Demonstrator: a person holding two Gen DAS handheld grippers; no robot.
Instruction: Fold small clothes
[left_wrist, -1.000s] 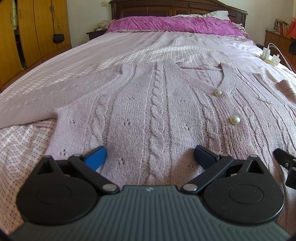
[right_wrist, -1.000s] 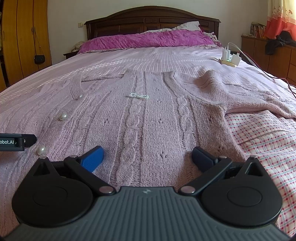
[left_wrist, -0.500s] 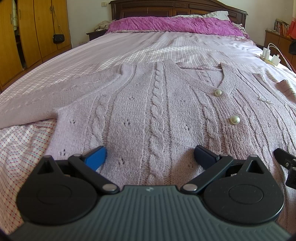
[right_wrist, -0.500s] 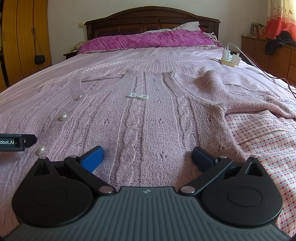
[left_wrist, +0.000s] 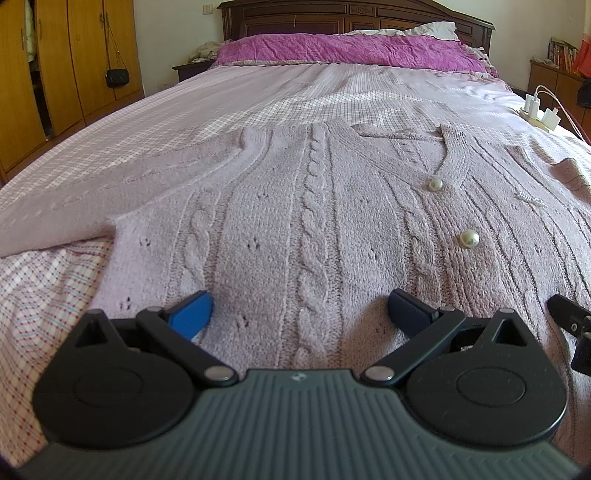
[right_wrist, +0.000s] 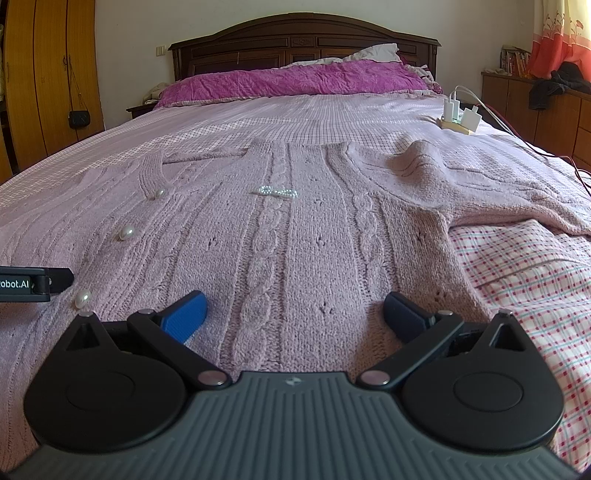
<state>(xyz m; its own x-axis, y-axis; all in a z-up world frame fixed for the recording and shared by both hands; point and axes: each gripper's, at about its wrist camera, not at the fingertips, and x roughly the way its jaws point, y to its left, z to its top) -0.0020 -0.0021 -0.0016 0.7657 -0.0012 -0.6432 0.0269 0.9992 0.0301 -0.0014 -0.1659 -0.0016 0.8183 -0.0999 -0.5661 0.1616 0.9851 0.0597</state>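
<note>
Your pink cardigan (left_wrist: 317, 221) lies flat on the bed (right_wrist: 524, 280), front up, pearl buttons (left_wrist: 469, 238) showing. Both sleeves are spread out to the sides. Nothing looks folded yet, so I think all the folds are left to do. Your left tongs (left_wrist: 299, 310) and right tongs (right_wrist: 293, 310) sit low at the bottom hem, both wide apart, holding nothing.

Before me a pale lilac cable-knit cardigan (left_wrist: 317, 229) with pearl buttons (left_wrist: 469, 238), spread flat and face-up, buttoned, sleeves stretched out to both sides, right shoulder slightly rumpled (right_wrist: 421, 162).
</note>
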